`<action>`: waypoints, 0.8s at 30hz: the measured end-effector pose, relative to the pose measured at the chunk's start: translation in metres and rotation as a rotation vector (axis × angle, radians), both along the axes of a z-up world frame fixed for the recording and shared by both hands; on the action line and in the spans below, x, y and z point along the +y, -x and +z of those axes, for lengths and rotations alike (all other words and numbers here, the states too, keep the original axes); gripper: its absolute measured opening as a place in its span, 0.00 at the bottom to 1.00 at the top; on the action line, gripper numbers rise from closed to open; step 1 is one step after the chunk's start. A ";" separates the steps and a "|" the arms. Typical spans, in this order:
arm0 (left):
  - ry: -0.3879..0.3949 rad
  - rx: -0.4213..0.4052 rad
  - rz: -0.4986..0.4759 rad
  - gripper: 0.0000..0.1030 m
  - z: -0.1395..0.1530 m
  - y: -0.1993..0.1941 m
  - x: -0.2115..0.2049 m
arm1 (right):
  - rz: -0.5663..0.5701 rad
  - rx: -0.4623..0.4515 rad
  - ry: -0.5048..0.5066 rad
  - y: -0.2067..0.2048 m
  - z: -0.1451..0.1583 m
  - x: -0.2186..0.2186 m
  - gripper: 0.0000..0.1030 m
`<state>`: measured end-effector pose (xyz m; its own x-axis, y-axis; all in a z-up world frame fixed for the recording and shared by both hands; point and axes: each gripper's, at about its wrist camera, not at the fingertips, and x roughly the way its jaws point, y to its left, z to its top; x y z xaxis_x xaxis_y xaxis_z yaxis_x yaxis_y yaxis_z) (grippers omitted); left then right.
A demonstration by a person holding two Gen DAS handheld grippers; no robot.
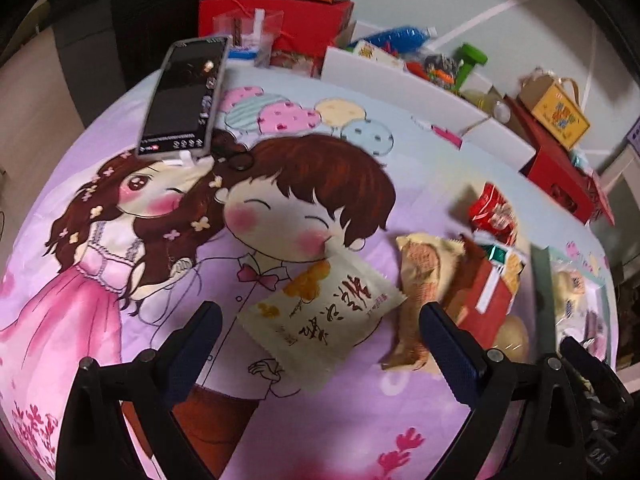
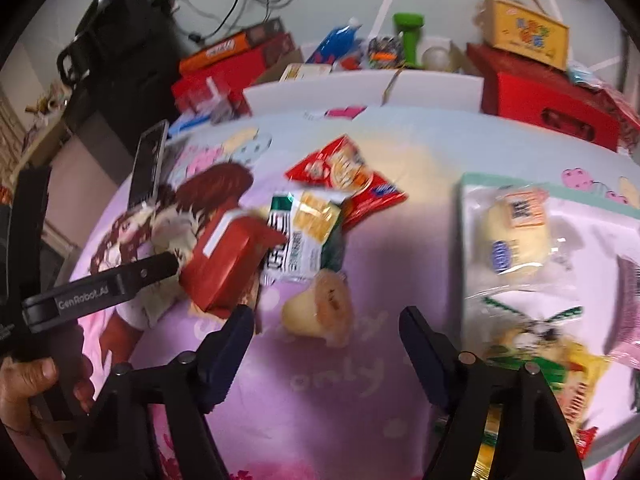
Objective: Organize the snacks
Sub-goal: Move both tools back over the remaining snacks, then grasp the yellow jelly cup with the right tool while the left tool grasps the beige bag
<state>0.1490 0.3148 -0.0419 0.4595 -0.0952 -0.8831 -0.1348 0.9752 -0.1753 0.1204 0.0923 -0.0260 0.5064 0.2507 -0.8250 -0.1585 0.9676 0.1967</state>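
Observation:
My left gripper is open just above the cartoon tablecloth, and a white snack packet with dark lettering lies flat between its fingers. Right of it sit a tan packet, a red box and a red crisp packet. My right gripper is open too, with a small pale-yellow cup snack just ahead of its fingertips, untouched. Beyond it lie the red box, a green-and-white packet and the red packet. A mint tray at the right holds a wrapped bun and other packets.
A phone on a stand stands at the table's far left. White cartons, red boxes and a yellow gift box crowd the far edge. A hand holds the left gripper's body at the left.

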 end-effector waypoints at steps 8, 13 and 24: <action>-0.019 0.047 -0.021 0.95 -0.024 -0.013 -0.002 | 0.026 0.045 0.048 -0.008 -0.025 0.012 0.71; -0.048 0.042 -0.037 0.95 -0.028 -0.017 -0.006 | 0.045 0.035 0.100 -0.010 -0.032 0.021 0.67; -0.074 0.034 -0.056 0.90 -0.028 -0.017 -0.011 | 0.054 0.023 0.098 -0.010 -0.031 0.022 0.46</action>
<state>0.1661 0.3035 -0.0695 0.4249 -0.0540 -0.9036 -0.0846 0.9915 -0.0990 0.1301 0.1140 -0.0572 0.4747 0.1944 -0.8584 -0.2078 0.9725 0.1054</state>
